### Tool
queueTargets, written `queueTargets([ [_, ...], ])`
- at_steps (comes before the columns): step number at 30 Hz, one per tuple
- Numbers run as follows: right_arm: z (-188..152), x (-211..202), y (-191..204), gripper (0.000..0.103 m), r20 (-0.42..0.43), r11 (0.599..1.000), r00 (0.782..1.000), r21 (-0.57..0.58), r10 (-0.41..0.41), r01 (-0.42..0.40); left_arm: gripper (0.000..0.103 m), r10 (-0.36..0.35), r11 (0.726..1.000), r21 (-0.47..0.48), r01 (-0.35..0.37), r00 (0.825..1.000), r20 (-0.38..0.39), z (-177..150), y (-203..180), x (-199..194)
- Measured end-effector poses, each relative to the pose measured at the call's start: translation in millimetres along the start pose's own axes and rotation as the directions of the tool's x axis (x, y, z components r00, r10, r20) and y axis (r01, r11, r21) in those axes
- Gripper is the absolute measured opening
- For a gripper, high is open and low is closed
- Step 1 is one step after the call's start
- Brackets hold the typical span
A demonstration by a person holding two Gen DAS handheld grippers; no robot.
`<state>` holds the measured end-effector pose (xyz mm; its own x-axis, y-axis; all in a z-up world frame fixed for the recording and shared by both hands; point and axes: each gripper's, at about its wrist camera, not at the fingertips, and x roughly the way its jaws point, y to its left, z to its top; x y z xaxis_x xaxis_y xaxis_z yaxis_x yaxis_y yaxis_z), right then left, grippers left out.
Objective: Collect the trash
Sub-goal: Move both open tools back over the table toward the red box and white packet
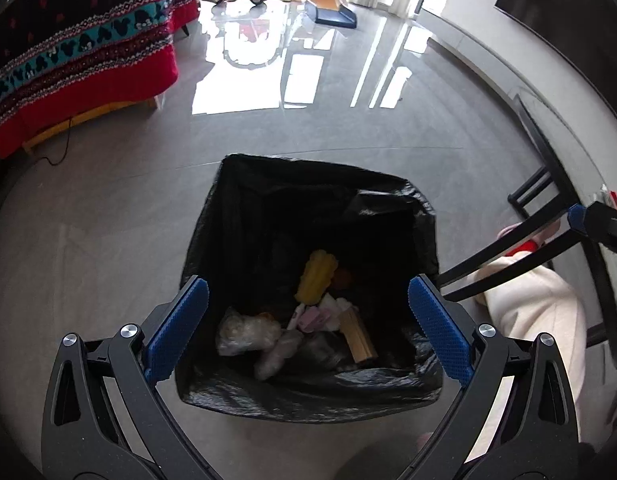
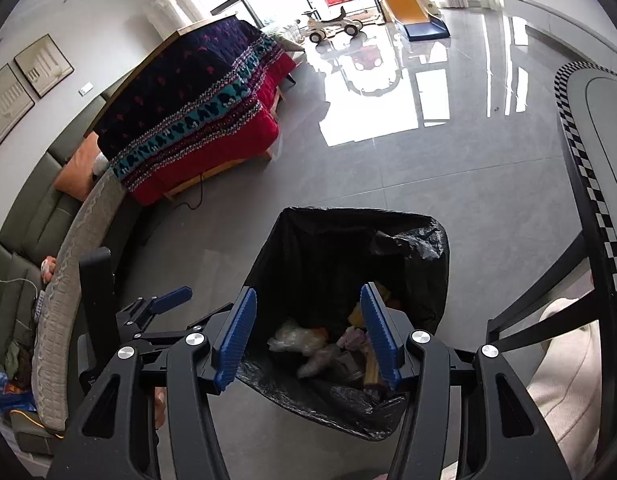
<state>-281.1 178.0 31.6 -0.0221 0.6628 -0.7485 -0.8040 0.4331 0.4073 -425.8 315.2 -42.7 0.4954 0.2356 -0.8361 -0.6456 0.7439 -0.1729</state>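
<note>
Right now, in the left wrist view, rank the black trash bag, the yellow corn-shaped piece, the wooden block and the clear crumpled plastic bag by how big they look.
1. black trash bag, by far.
2. clear crumpled plastic bag.
3 and 4. yellow corn-shaped piece and wooden block: they look alike, too close to rank.

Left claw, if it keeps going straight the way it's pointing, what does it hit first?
Probably the trash in the black bin bag: the open left claw points into its mouth, toward the clear plastic wrappers and pink scraps. Depth is unclear.
</note>
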Motion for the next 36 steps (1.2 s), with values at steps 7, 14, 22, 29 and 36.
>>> queueTargets([
  [7,-3,-9,-13,0.064,0.021,1.0,1.0,0.027,-0.014,0.014,0.097,-0.031,0.999,0.03,0.03,0.999,0.014,9,-15,-4],
  [14,-1,-36,-28,0.064,0.074,0.999,0.997,0.048,-0.017,0.013,0.097,-0.079,0.993,0.091,0.076,0.997,0.026,21,-50,-9],
  [22,-2,-78,-71,0.064,0.159,0.99,0.986,0.138,-0.055,0.033,0.097,-0.155,0.964,0.222,0.143,0.987,0.038,41,-118,-14],
  [29,-8,-124,-121,0.064,0.226,0.974,0.965,0.208,-0.134,0.087,0.097,-0.248,0.928,0.296,0.227,0.968,0.035,58,-173,-20],
  [36,-18,-168,-177,0.065,0.264,0.942,0.937,0.301,-0.23,0.147,0.097,-0.307,0.875,0.396,0.278,0.952,0.01,73,-241,-20],
])
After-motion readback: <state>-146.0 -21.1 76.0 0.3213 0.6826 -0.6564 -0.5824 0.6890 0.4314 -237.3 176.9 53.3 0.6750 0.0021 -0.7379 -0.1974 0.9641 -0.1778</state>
